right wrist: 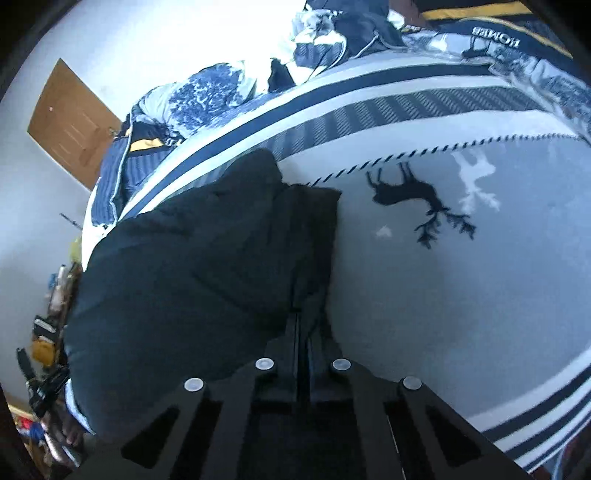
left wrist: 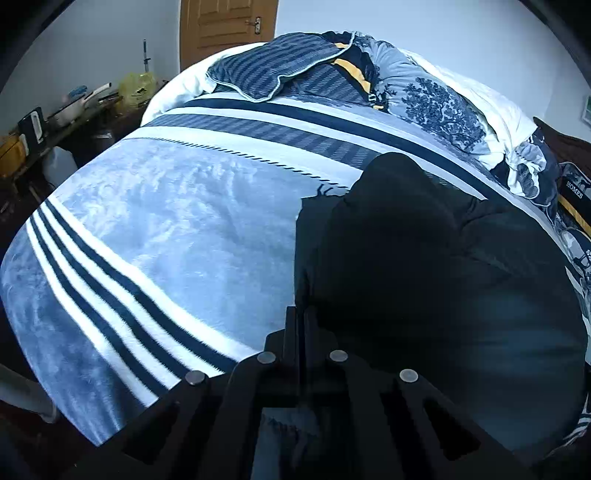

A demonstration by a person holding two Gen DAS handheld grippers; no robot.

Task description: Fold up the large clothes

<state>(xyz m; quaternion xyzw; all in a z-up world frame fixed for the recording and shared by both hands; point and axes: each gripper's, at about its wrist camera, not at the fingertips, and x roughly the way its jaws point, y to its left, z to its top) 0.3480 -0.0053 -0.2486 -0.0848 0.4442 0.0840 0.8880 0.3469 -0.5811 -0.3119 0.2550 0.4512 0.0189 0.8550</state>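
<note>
Left wrist and right wrist views show the dark padded garment (left wrist: 436, 280) lying bunched on the bed blanket (left wrist: 155, 229), its edges pinched by the closed left hand-held gripper (left wrist: 300, 325) and right hand-held gripper (right wrist: 303, 332), so folding is judged partly done.

We count one black garment (left wrist: 436, 280) on one striped blanket (left wrist: 155, 236), and two grippers: the left gripper (left wrist: 300, 325) and the right gripper (right wrist: 301, 332). The blanket carries two deer figures, one dark deer (right wrist: 410, 194) and one white deer (right wrist: 476, 177). We also see one wooden door (left wrist: 229, 27).
</note>
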